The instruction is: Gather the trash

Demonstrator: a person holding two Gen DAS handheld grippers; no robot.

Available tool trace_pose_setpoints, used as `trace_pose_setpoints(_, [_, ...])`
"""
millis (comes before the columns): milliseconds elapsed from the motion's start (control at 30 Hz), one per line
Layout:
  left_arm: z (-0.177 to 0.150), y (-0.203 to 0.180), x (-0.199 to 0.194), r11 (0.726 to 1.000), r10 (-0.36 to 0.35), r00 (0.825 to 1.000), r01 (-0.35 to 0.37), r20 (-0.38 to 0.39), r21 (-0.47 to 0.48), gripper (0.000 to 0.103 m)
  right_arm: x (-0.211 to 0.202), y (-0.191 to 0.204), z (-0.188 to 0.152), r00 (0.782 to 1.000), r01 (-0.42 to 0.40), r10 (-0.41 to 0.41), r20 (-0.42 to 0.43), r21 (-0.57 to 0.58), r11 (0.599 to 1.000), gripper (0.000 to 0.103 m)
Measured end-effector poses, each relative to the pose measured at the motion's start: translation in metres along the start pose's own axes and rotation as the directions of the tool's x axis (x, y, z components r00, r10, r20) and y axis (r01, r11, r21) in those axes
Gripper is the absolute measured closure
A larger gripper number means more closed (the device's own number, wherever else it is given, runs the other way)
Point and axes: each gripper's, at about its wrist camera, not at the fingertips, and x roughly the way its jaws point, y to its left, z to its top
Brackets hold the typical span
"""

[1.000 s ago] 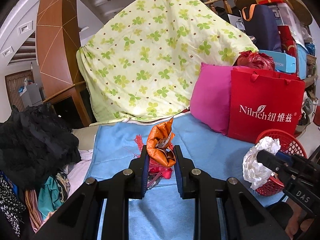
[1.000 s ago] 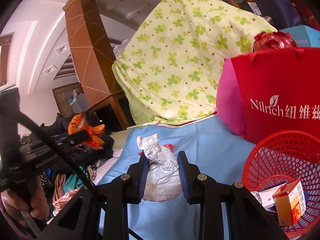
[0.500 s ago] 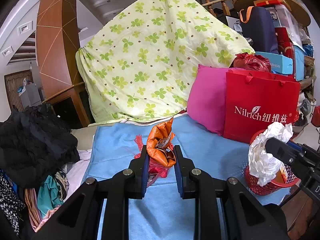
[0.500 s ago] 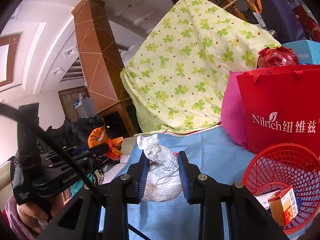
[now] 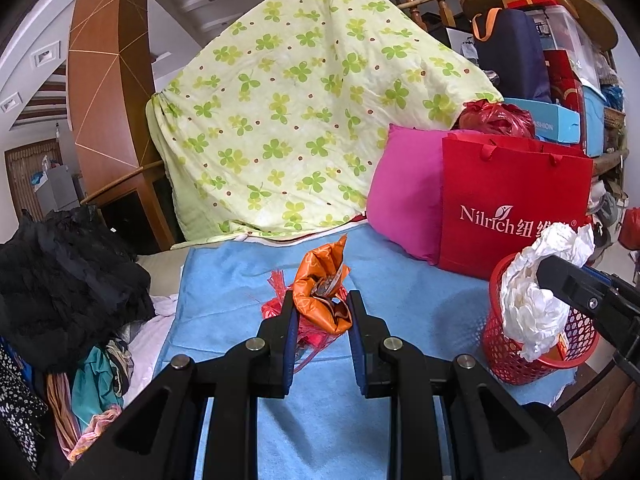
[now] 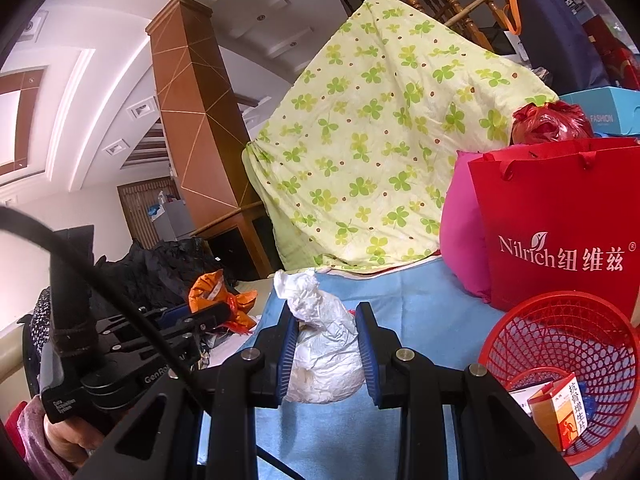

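My left gripper (image 5: 320,304) is shut on a crumpled orange wrapper (image 5: 322,292), held above the blue cloth (image 5: 360,420); red mesh scraps (image 5: 276,304) hang with it. In the right wrist view the same wrapper (image 6: 208,290) shows at the left. My right gripper (image 6: 326,320) is shut on a wad of white paper (image 6: 324,344). That white wad (image 5: 532,304) hangs in front of the red mesh basket (image 5: 520,360) in the left wrist view. The basket (image 6: 560,332) sits at the right and holds a small orange carton (image 6: 560,412).
A red paper bag (image 5: 516,208) and a pink pillow (image 5: 404,196) stand behind the basket. A green clover quilt (image 5: 304,120) is piled at the back. Black clothing (image 5: 68,280) and mixed garments lie at the left. A hand (image 6: 64,436) grips the left tool.
The right gripper rose with the white wad, which now hangs in front of the basket's upper part. The left gripper keeps its hold on the orange wrapper and has barely shifted.
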Motion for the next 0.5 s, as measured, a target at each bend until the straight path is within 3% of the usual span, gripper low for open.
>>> trace_pose_setpoints(500, [0.002,-0.018,-0.004,0.999,-0.018,1.0,0.018,0.0,0.03,0.078,-0.021,-0.007,0.003,1.0,0.004,-0.005,0.028,0.019,1.0,0.071])
